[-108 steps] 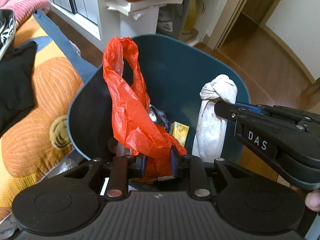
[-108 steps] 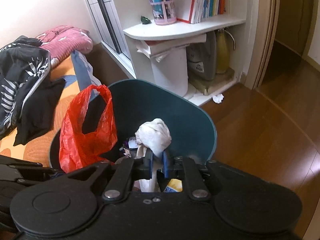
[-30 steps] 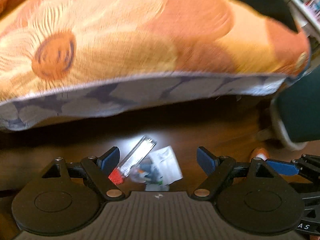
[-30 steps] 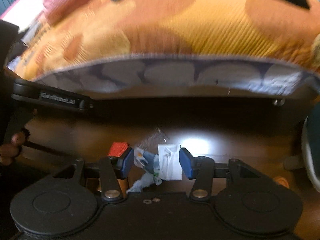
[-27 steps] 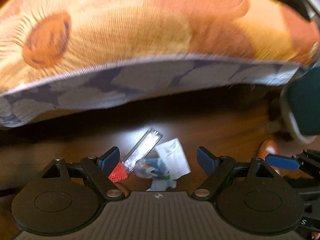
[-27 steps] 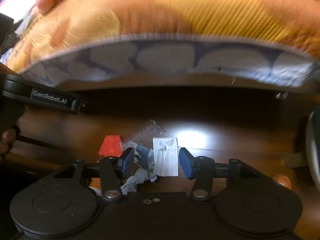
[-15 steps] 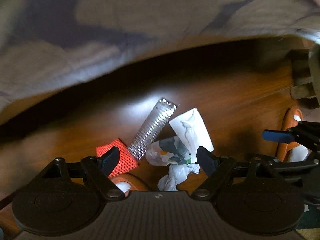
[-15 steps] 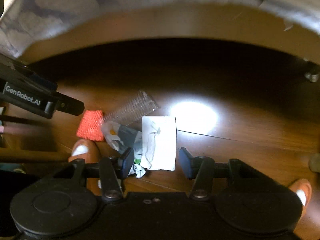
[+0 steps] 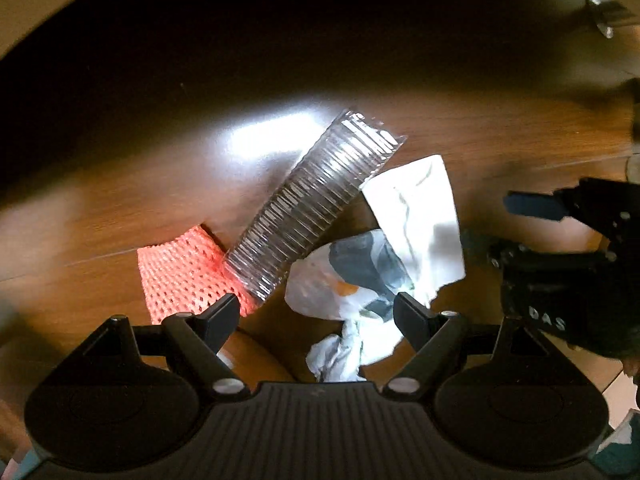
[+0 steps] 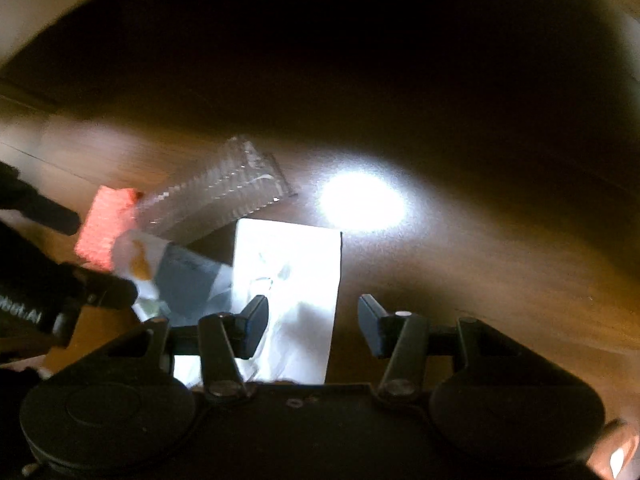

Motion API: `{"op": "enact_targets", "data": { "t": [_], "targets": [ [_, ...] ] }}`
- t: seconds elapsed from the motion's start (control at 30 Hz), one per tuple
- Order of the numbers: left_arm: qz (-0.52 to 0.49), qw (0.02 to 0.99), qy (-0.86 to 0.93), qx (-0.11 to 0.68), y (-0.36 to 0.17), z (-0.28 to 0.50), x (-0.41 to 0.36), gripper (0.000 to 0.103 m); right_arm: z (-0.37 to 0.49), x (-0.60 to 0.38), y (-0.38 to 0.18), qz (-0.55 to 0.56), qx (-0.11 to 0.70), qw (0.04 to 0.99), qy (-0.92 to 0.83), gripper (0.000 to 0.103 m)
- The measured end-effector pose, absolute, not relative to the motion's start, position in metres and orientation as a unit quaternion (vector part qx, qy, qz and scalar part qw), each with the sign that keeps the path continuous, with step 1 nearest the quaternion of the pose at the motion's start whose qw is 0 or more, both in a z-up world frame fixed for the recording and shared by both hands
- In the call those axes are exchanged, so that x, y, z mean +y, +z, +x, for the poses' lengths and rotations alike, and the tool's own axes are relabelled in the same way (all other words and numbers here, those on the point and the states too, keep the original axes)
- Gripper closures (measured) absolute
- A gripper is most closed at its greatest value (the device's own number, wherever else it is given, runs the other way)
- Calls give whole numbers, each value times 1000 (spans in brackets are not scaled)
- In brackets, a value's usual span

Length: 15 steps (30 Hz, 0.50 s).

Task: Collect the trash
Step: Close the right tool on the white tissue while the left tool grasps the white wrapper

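A small pile of trash lies on the brown wooden floor at the edge of a bed. It holds a clear ribbed plastic tray [image 9: 316, 196], an orange foam net [image 9: 180, 276], a crumpled printed wrapper [image 9: 352, 284] and a flat white paper wrapper [image 9: 420, 216]. My left gripper [image 9: 316, 314] is open, low over the crumpled wrapper. My right gripper [image 10: 312, 320] is open, with the white paper wrapper [image 10: 292, 288] between its jaws. The tray [image 10: 224, 192] and net [image 10: 106, 228] lie to its left.
The dark gap under the bed [image 9: 280, 40] fills the top of both views. A metal bed leg [image 9: 604, 16] stands at the far right. The right gripper's body [image 9: 580, 264] is close on the left gripper's right. A slippered foot [image 10: 616, 452] is at bottom right.
Both grippers have dropped from beside the bin down to the floor and closed in on the trash pile. They let go of the orange bag and white cloth.
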<state>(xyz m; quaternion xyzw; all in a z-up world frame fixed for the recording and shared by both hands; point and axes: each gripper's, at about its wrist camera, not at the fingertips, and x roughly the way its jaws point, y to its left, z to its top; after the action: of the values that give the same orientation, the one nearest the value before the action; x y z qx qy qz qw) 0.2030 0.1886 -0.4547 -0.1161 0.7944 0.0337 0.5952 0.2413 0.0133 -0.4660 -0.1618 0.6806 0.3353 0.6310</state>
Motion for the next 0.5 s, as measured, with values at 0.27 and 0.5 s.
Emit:
{"op": "enact_targets", "data": {
  "t": [0.27, 0.5],
  "targets": [
    [-136, 586, 34, 798, -477, 197, 191, 20, 226, 33, -485, -226, 650, 636, 350, 54],
    [-155, 575, 37, 802, -488, 195, 190, 41, 210, 45, -495, -278, 632, 638, 340, 53]
  ]
}}
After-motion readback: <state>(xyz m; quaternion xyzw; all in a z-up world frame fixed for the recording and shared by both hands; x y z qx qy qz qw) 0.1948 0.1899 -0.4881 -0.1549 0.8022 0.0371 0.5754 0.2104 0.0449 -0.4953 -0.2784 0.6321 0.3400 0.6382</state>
